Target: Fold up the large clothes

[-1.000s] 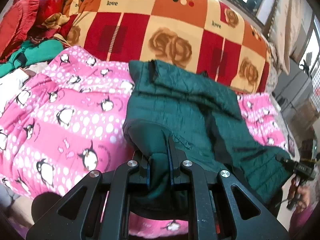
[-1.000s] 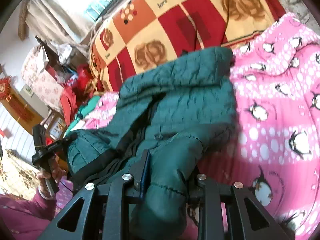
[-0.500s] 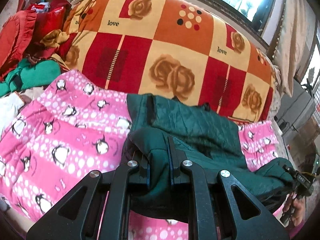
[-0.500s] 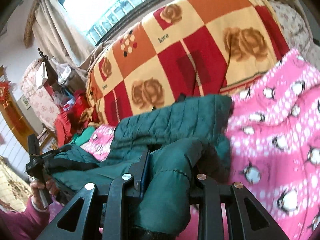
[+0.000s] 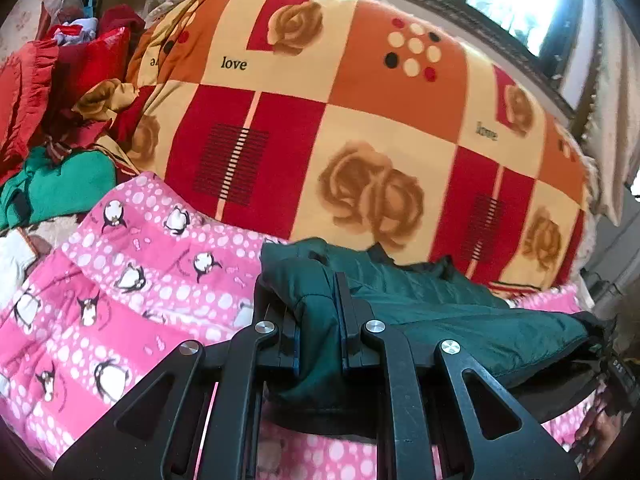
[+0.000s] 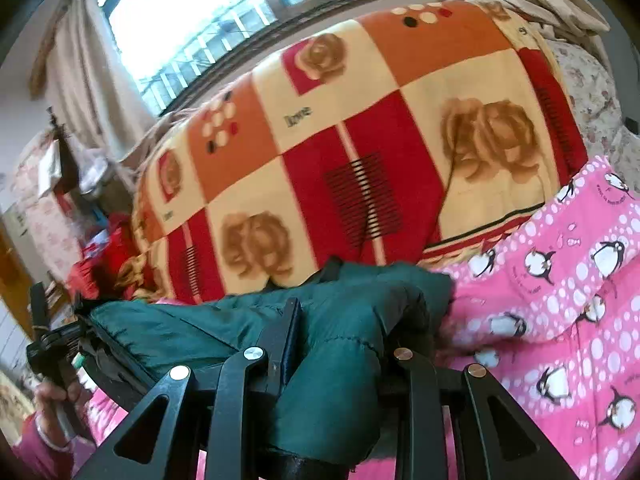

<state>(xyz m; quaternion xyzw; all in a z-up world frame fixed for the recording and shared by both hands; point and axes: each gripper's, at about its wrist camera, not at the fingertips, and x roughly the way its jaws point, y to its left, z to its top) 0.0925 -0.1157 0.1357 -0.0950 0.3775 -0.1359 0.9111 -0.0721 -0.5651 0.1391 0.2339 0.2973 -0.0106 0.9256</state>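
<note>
Quilted green fabric fills both my near views: the left gripper (image 5: 316, 322) has its jaws clenched on a bunched fold of the green jacket (image 5: 460, 320), and the right gripper (image 6: 344, 344) has its jaws clamped around a thicker wad of the same garment. The jacket hangs stretched between the two grips, its lifted edge above the part that lies on the pink penguin blanket (image 5: 120, 280) covering the bed.

My worry starts at the jaws. The shell looks slick and padded, so I judge a wad could creep out of either grip, more likely the right one, which holds the bulkier lump. If one side slips, the carried edge would drop crooked and the fold come out skewed.

Further out, the lower layer may drag and bunch on the blanket as I bring the edge over it. Beyond that, the rose-patterned quilt (image 5: 360, 120) rises like a wall; carrying too far would push the jacket against it.
</note>
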